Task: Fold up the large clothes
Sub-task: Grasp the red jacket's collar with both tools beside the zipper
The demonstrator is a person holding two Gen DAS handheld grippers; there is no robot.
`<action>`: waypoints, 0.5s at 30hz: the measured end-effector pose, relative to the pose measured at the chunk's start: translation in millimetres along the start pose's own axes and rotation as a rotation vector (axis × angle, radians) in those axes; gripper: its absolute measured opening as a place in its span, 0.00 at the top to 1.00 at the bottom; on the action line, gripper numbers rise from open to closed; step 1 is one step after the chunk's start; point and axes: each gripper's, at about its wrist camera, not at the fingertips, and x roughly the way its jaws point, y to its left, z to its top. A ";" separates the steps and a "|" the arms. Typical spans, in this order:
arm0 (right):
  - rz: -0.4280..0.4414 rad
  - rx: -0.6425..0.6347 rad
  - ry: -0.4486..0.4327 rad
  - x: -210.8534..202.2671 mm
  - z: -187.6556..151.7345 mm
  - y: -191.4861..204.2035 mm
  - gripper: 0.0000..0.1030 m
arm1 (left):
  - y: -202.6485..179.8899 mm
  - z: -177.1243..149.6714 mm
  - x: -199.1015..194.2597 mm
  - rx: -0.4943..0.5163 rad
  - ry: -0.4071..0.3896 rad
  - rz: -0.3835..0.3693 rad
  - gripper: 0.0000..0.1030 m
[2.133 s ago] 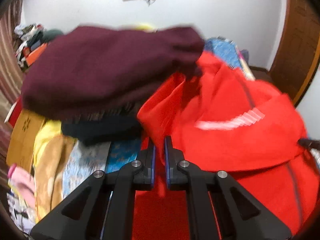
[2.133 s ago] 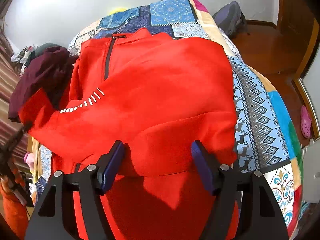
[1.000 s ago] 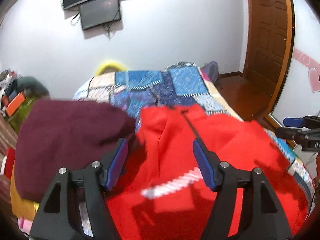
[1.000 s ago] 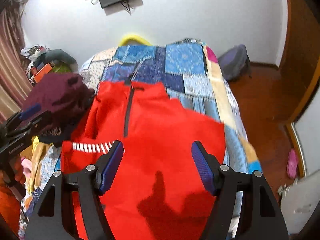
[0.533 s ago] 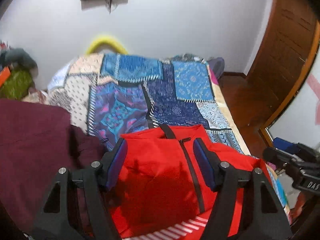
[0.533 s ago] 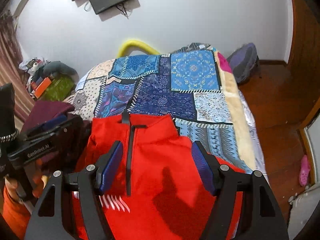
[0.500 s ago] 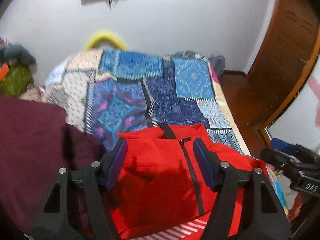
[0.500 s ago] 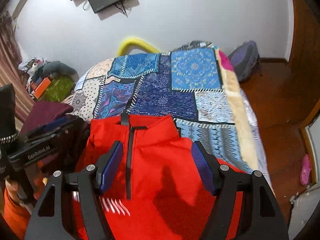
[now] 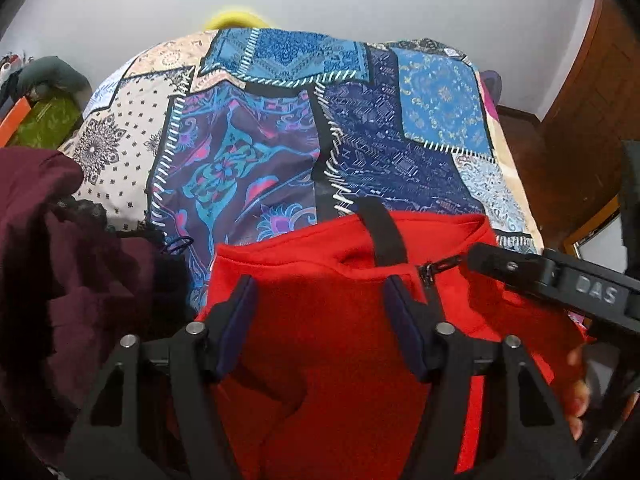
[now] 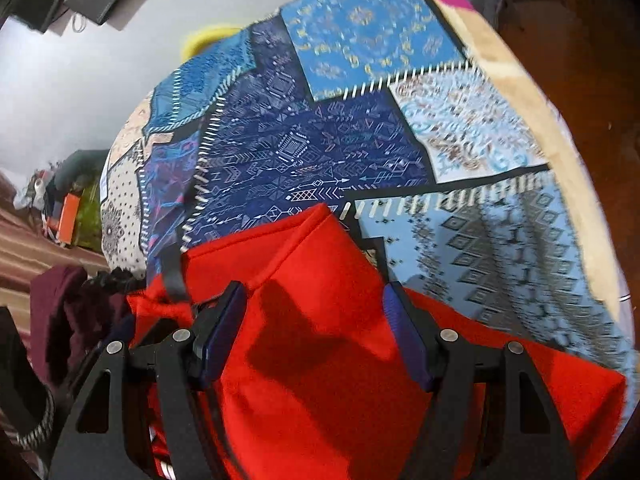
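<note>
Through the left wrist camera we see the red jacket (image 9: pixel 328 344) lying on the bed (image 9: pixel 280 140), collar end toward the far wall, its black zipper (image 9: pixel 428 272) just beyond the left claw (image 9: pixel 320 320). That claw's jaws have just been closing yet stand apart, over the jacket near its collar, with no cloth pinched between them. A maroon garment (image 9: pixel 60 272) is heaped beside the jacket, and the right claw's black body (image 9: pixel 560 284) reaches in across the jacket's other side. Through the right wrist camera we see the right claw (image 10: pixel 312 336) over the jacket (image 10: pixel 340 380) near its collar corner, jaws spread apart and gripping nothing, the patchwork bedspread (image 10: pixel 400 140) stretching beyond.
</note>
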 end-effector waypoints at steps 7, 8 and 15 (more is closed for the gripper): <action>0.021 -0.065 -0.006 6.7 -2.6 5.9 0.83 | -2.2 -1.4 3.1 0.042 0.009 -0.035 0.82; 0.014 -0.079 -0.004 4.1 -3.4 7.6 0.89 | -2.7 -2.0 2.6 0.044 0.010 -0.035 0.83; -0.026 -0.150 -0.064 -39.6 -22.1 26.5 0.93 | -11.5 -10.3 -27.1 0.062 0.003 -0.086 0.93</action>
